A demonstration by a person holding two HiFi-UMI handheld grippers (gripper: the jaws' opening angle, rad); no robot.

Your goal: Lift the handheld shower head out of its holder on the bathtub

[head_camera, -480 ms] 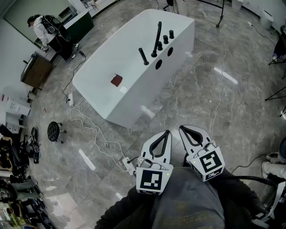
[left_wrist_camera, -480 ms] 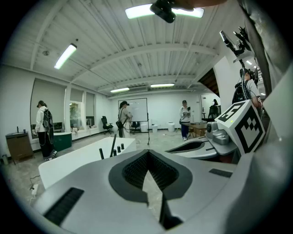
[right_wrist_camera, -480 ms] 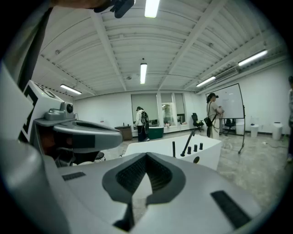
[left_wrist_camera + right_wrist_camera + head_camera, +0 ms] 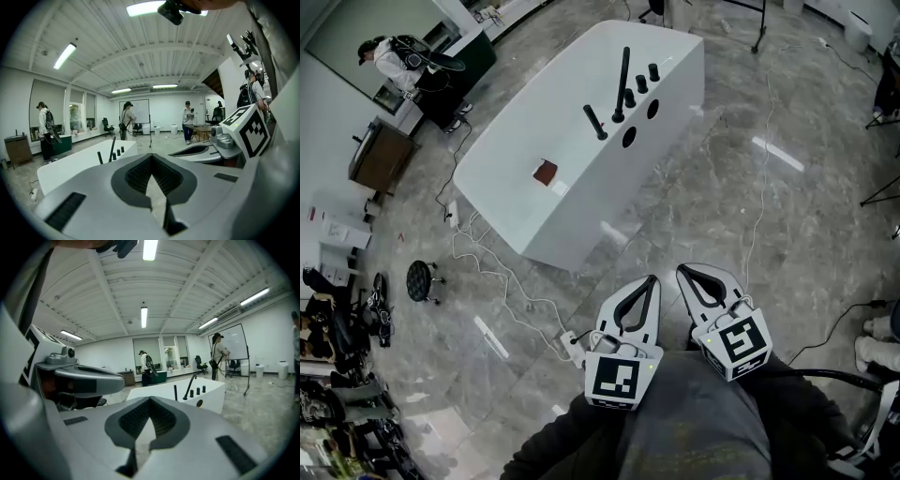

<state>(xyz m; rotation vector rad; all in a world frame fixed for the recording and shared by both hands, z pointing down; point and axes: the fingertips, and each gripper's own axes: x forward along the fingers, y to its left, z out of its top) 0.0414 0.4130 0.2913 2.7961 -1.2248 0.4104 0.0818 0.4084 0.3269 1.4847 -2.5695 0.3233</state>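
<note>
The white bathtub (image 4: 511, 192) stands on the grey floor well ahead of me. On its deck a short black handheld shower head (image 4: 595, 122) stands upright in its holder, beside a tall curved black spout (image 4: 623, 82) and two knobs. My left gripper (image 4: 652, 278) and right gripper (image 4: 682, 270) are held side by side close to my body, far short of the tub. Both are shut with nothing between the jaws. In the left gripper view the left gripper (image 4: 151, 156) points at the shower head (image 4: 100, 157). From the right gripper (image 4: 150, 399) the shower head (image 4: 176, 392) shows to the right.
White cables and a power strip (image 4: 570, 345) lie on the floor between me and the tub. A black stool (image 4: 419, 278) stands at the left. A small reddish square (image 4: 545, 172) lies on the tub. A person (image 4: 389, 61) stands by a desk at far left.
The tub sits slightly further left and higher in the head view. Both grippers stay in place and shut.
</note>
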